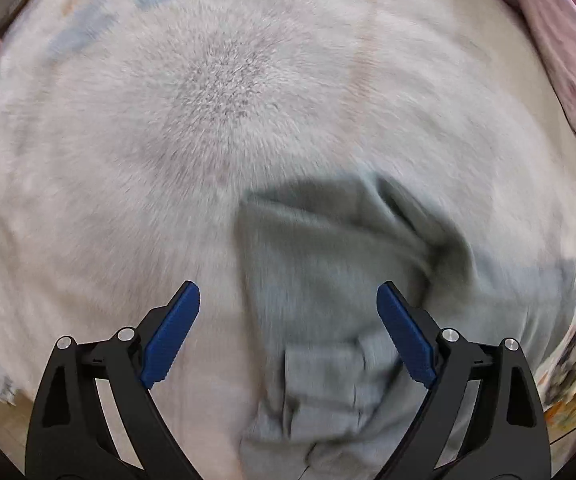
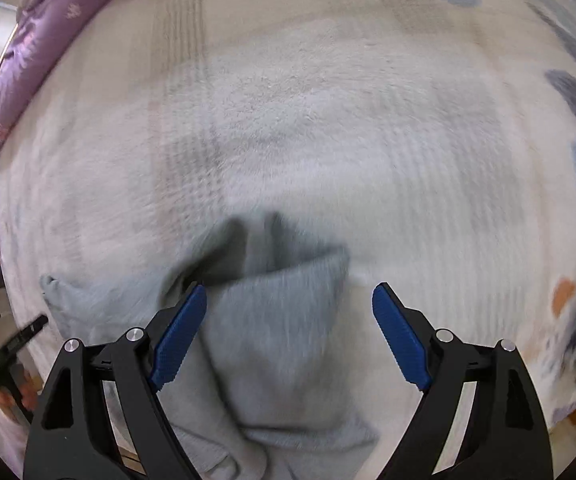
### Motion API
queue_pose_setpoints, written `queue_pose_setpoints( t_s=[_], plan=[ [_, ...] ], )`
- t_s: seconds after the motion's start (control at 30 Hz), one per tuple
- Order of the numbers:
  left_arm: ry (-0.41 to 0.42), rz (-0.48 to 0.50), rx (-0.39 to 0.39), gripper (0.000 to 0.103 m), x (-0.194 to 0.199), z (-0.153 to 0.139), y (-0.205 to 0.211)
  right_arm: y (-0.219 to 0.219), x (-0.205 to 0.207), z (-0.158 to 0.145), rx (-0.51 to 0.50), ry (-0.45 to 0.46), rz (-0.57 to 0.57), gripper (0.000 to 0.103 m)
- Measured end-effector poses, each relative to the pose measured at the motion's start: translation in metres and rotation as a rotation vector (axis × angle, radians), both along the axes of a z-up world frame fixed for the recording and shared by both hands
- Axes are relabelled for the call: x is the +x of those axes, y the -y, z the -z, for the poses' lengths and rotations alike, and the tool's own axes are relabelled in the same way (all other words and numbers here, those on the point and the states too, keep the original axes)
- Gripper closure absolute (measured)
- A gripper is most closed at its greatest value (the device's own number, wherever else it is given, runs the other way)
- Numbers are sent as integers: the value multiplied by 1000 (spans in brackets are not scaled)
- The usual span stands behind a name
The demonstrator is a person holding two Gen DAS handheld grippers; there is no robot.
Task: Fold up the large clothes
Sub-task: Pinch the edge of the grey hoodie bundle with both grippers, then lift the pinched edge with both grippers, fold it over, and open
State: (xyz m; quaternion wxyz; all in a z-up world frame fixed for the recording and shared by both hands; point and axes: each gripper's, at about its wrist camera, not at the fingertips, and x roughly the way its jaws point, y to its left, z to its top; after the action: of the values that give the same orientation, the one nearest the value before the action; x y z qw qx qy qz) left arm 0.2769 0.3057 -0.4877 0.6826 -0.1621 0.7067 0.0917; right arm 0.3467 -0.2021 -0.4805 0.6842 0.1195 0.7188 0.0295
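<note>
Both wrist views face down, near, sharing grey garment (image 1: 327, 280)

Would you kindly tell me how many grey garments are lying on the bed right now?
1. The grey garment lies crumpled on the pale fluffy blanket, below both open hand-held grippers; the right wrist view shows the same one. Its lower part runs out of frame.

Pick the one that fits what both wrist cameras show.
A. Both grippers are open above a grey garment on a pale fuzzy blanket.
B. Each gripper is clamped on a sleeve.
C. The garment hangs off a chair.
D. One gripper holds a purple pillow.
A: the left gripper and right gripper stand wide with nothing pinched, over the grey garment lying on the blanket.
</note>
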Motion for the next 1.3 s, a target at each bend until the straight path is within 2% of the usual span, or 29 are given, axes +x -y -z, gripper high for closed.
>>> queue_pose_setpoints(
  t_s=[0.1,0.2,0.27,0.3,0.37,0.4,0.43,0.47,0.5,0.53,0.57,0.63,0.8,0.97,1.17,1.3],
  plan=[
    [1,-41,-64,13,21,17,-16,2,17,22,-2,-44,-12,21],
    [-37,-55,-108,13,34,35,-22,2,26,42,58,-84,-3,21],
    [-34,-43,-102,13,38,39,-21,2,28,53,92,-97,21,15],
    [-29,-25,-87,13,38,40,-19,2,28,59,112,-92,41,9],
    [-22,-3,-50,21,38,39,-15,-5,27,59,79,-78,44,9],
    [-12,26,-20,34,36,35,-9,-10,26,58,50,-72,22,11],
    [5,55,-11,55,34,30,-2,-18,24,56,7,-62,-22,22],
    [15,83,-24,67,34,25,5,-22,21,53,-34,-49,-47,30],
    [12,91,-40,89,34,22,10,-25,18,50,-67,-40,-65,49],
    [7,100,-48,92,34,19,15,-26,16,46,-45,-28,-68,74],
    [7,117,-14,92,34,17,21,-25,14,43,-5,-26,-54,85],
    [7,122,17,93,35,15,26,-25,11,37,15,-24,-13,91],
    [20,48,-4,93,26,-4,22,-33,5,10,-18,36,-9,93],
    [39,103,36,93,16,-32,25,-22,-4,-21,29,56,39,93],
    [55,117,45,93,5,-58,33,-36,-10,-50,2,99,2,93],
    [76,118,57,93,-5,-74,29,-28,-18,-69,-7,128,28,93]
  ],
)
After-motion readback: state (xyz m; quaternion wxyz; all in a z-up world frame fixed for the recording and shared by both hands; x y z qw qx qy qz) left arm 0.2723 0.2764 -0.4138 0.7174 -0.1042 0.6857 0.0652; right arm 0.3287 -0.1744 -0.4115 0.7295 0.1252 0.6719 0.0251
